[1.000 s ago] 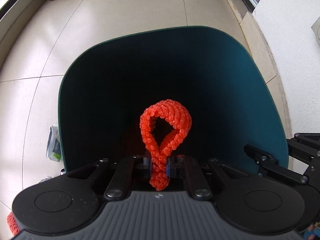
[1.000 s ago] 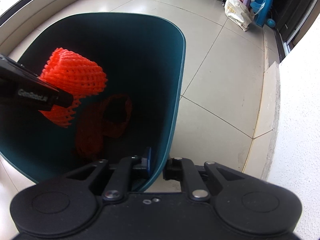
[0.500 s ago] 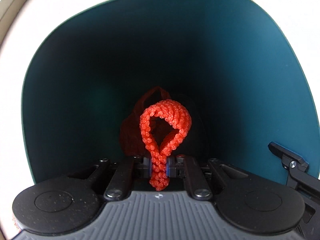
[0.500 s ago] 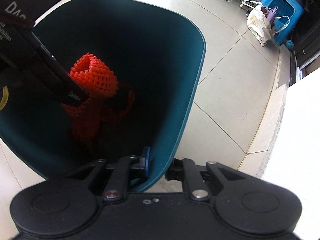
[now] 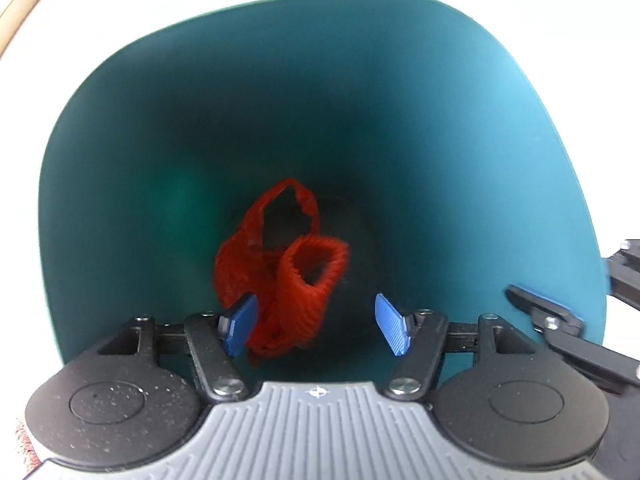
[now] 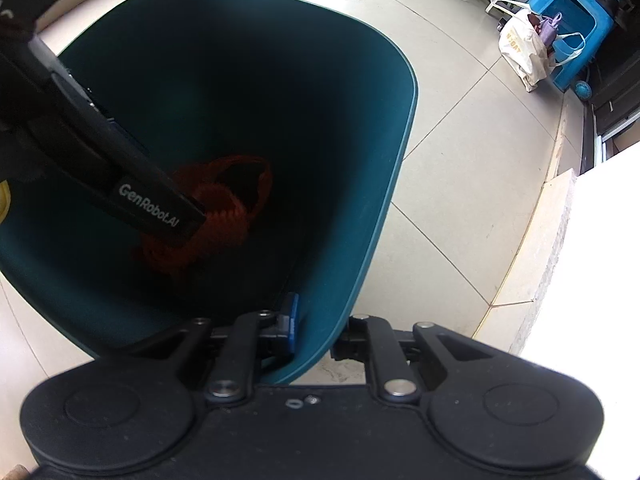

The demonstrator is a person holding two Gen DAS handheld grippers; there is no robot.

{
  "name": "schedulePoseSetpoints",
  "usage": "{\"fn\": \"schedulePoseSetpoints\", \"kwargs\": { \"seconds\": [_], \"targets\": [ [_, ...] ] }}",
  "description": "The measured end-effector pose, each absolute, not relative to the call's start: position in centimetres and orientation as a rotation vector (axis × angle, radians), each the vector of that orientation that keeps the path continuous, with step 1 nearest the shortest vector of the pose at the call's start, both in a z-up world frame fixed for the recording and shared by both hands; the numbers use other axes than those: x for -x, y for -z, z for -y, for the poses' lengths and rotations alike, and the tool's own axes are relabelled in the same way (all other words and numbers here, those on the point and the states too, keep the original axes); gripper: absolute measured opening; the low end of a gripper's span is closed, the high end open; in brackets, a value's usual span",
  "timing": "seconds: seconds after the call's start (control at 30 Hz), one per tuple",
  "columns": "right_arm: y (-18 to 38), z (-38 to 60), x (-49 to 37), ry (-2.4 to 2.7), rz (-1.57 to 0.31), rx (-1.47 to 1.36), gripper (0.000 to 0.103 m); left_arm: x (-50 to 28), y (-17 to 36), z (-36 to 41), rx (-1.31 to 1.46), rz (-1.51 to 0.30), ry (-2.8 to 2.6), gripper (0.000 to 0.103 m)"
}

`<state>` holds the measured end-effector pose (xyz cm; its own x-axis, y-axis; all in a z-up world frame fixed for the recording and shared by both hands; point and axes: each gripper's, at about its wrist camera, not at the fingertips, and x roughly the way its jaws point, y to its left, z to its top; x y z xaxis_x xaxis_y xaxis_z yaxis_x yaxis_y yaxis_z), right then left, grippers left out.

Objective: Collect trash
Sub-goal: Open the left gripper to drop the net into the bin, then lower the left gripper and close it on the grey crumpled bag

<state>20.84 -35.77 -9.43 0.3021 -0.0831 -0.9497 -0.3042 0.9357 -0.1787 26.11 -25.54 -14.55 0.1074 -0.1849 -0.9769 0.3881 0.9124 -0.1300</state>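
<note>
A dark teal trash bin (image 5: 460, 128) fills the left wrist view, seen from above its mouth. My left gripper (image 5: 316, 326) is open inside the bin, and the red foam net (image 5: 308, 280) lies loose between its blue pads, blurred. A red mesh bag (image 5: 256, 236) lies at the bin's bottom. In the right wrist view my right gripper (image 6: 314, 326) is shut on the bin's rim (image 6: 340, 320). The left gripper's finger (image 6: 152, 204) reaches into the bin there, over the red net (image 6: 224, 212).
The bin stands on a beige tiled floor (image 6: 460, 168). A white wall with a stone sill (image 6: 560, 240) is at the right. A white tote bag (image 6: 524, 52) and a blue stool (image 6: 576, 20) stand far back.
My left gripper went deeper into the bin and opened, letting go of the red foam net, which has dropped from its pads. The right gripper kept its hold on the rim.
</note>
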Motion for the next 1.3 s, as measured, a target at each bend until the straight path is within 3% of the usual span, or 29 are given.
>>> {"fn": "schedulePoseSetpoints", "kwargs": {
  "seconds": [0.43, 1.0, 1.17, 1.3],
  "targets": [
    [8.6, 36.7, -20.8, -0.117, -1.256, 0.260, 0.013, -22.8, 8.5, 22.0, -0.121, -1.278, 0.476, 0.064],
    [8.3, 36.0, -20.7, -0.067, -1.261, 0.275, 0.011, -17.9, 2.4, 9.4, 0.040, -1.148, 0.437, 0.064],
    [8.4, 35.9, -20.5, -0.062, -1.261, 0.261, 0.011, -16.5, 3.2, 5.4, 0.011, -1.115, 0.362, 0.081],
    [8.3, 36.1, -20.4, -0.061, -1.255, 0.241, 0.011, -17.2, 6.7, 2.3, -0.015, -1.157, 0.282, 0.082]
  ]
}}
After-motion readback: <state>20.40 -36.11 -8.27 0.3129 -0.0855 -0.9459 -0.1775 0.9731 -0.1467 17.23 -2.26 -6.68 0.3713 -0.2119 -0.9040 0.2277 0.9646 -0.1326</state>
